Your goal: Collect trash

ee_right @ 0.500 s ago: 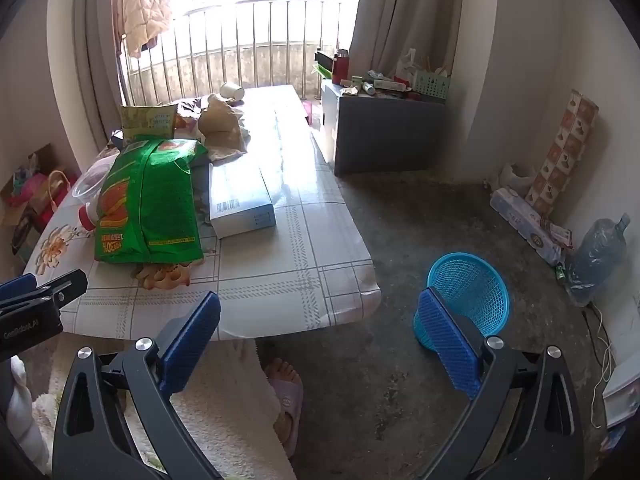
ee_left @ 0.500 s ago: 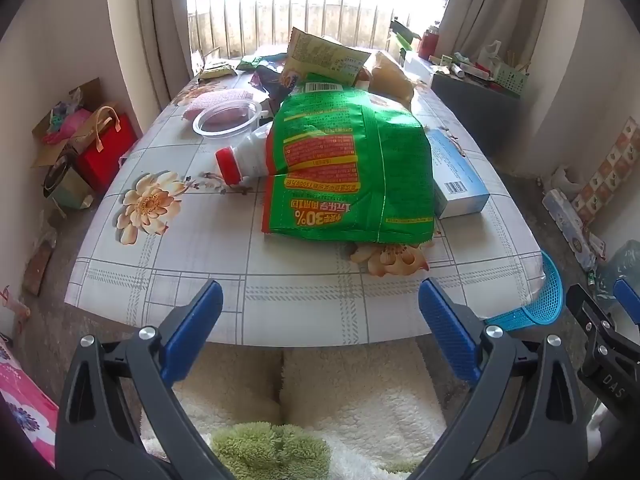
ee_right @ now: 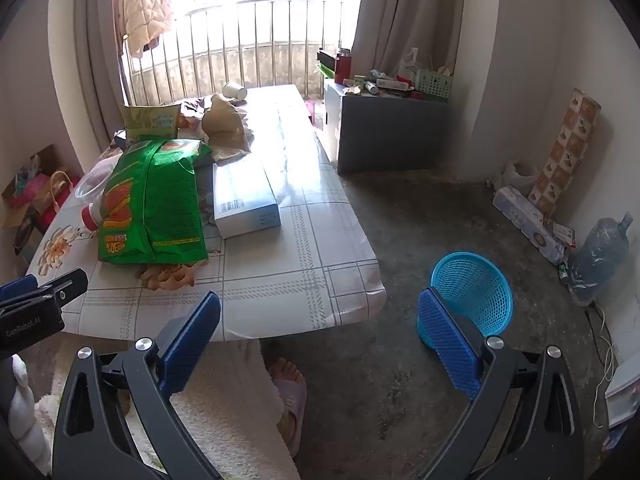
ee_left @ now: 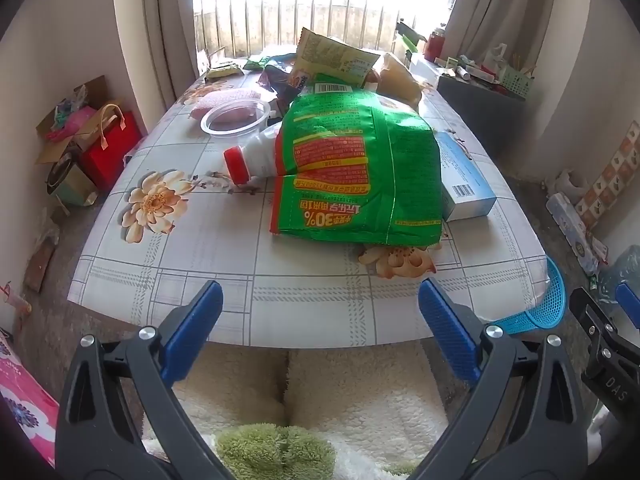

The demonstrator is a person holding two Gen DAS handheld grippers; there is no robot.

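**A:** Green foil is the biggest thing on the surface [ee_left: 168, 280] — that snack bag [ee_left: 356, 176] lies flat, partly over a white bottle with a red cap [ee_left: 256, 156], whose capped end pokes out at the bag's nine o'clock. Which piece would you take first?

**B:** The green bag, I think. It sits nearest, on top, and lifting it frees the bottle. Pinch a free edge near its lower seam rather than pressing down on the middle, so the bottle under it does not roll.

**A:** And the blue-white carton [ee_left: 464, 176]?

**B:** It touches the bag at three o'clock. Draw the bag off toward six o'clock, away from the carton, or it may drag along. More wrappers and a clear plastic tub [ee_left: 236, 116] lie toward twelve o'clock.

**A:** Where does the trash go?

**B:** Probably the blue mesh basket [ee_right: 472, 292] on the floor, off the surface's near right corner, at four o'clock from the bag. It is tipped on its side, mouth facing up and away, so a loose drop could miss.

**A:** How do the tools stand?

**B:** The left tool [ee_left: 320, 320] hangs at the near edge, pitched steeply down toward the bag, its jaws spread as wide as they go with nothing between them. The right tool [ee_right: 320, 328] is likewise wide apart and empty, angled down over the floor between the surface's corner and basket. Neither touches anything; both are well short of the trash.
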